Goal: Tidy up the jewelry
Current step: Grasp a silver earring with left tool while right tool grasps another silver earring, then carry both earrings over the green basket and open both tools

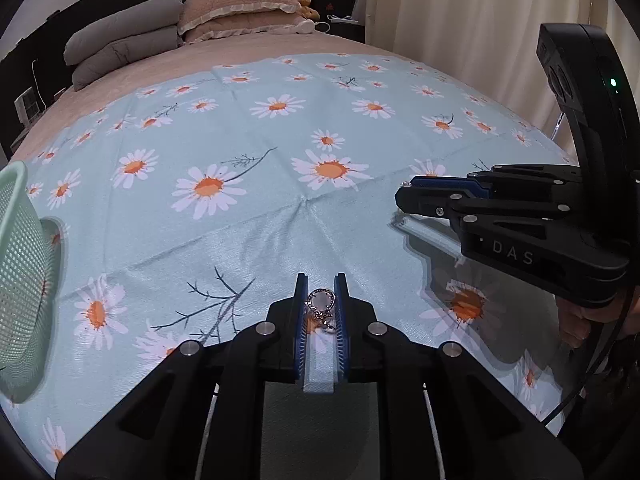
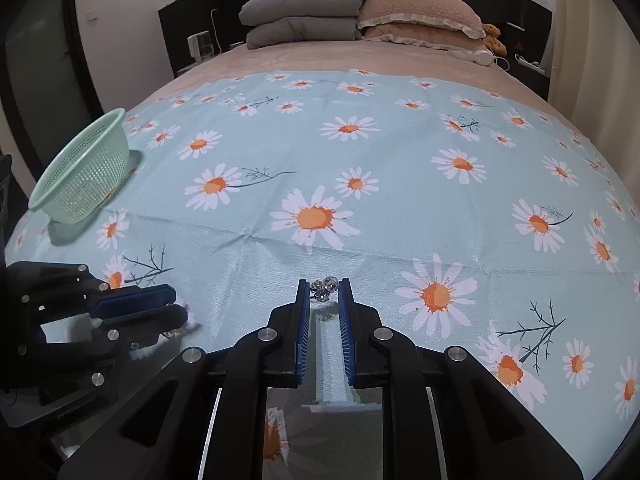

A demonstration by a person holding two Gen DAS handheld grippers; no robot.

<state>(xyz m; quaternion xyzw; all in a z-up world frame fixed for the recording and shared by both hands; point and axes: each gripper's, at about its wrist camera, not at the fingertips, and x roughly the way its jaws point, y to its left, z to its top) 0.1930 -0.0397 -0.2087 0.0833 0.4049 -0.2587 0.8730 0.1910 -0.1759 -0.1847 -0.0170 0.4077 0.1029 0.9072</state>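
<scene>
Two tongs, two jewelry pieces, one basket, all on a bed under a daisy-print cloth (image 2: 400, 168).

Left tongs (image 1: 321, 280): narrowly parted, with a silver ring pendant (image 1: 321, 305) sitting between the blue pads (image 1: 301, 320). The pads look to be touching it on both sides, though contact is hard to confirm. Its long axis runs along the fingers, with the round loop at the tip end and the clasp trailing back.

Right tongs (image 2: 324, 283): also narrowly parted, with a small sparkly cluster (image 2: 323, 286) between the tips, low over the cloth. Whether it is pinched I cannot tell.

The mint mesh basket (image 2: 86, 168) sits far left of both tongs, near the cloth's left edge. Ahead of both tips is open cloth, then pillows (image 2: 360, 16) at the headboard.
</scene>
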